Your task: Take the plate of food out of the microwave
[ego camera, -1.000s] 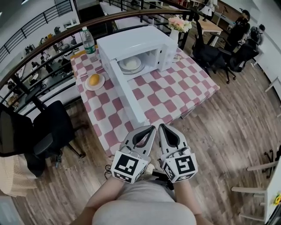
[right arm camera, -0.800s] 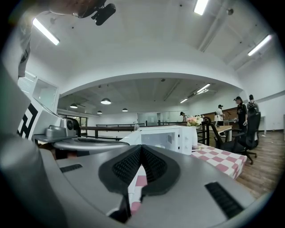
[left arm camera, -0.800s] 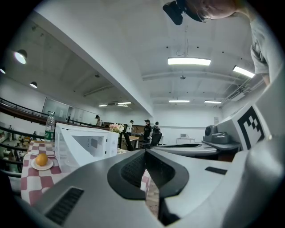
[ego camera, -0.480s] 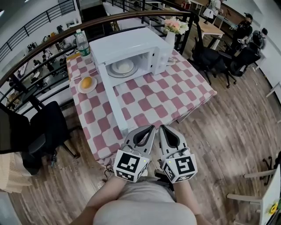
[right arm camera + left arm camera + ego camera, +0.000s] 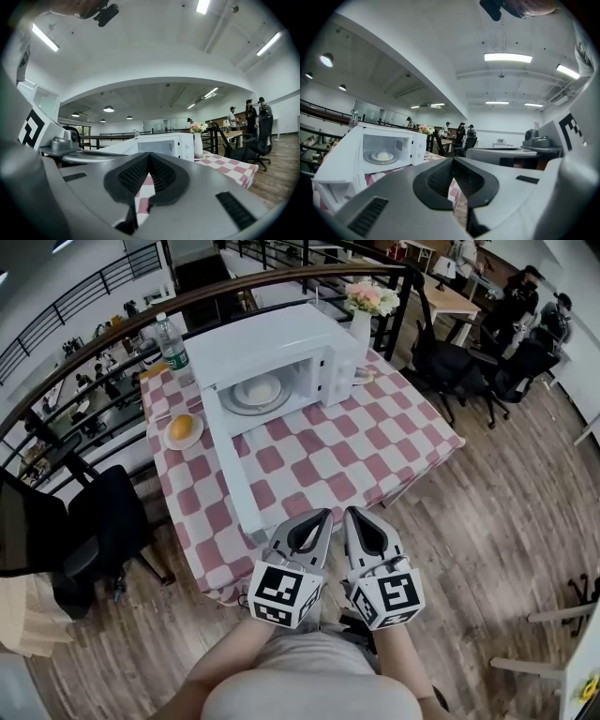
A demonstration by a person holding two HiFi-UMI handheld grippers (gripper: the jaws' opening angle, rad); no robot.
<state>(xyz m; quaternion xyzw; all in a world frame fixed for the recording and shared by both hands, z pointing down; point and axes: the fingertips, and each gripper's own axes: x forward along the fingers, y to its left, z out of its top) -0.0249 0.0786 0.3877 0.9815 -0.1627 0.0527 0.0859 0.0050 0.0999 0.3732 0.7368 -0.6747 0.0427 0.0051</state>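
A white microwave stands on the red-and-white checked table, its door swung wide open toward me. Inside on the turntable sits a white plate of pale food, also seen in the left gripper view as the plate of food. My left gripper and right gripper are side by side close to my body, just short of the table's near edge. Both are shut with nothing between the jaws. The left gripper points toward the microwave; the right gripper points at the microwave too.
A small plate with an orange bun lies left of the microwave, a water bottle behind it, and a vase of flowers at the right. A black office chair stands left of the table. A railing runs behind; people stand at far right.
The view has drawn a little nearer to the table, and the microwave now shows more squarely. Both grippers stay shut in front of my body.
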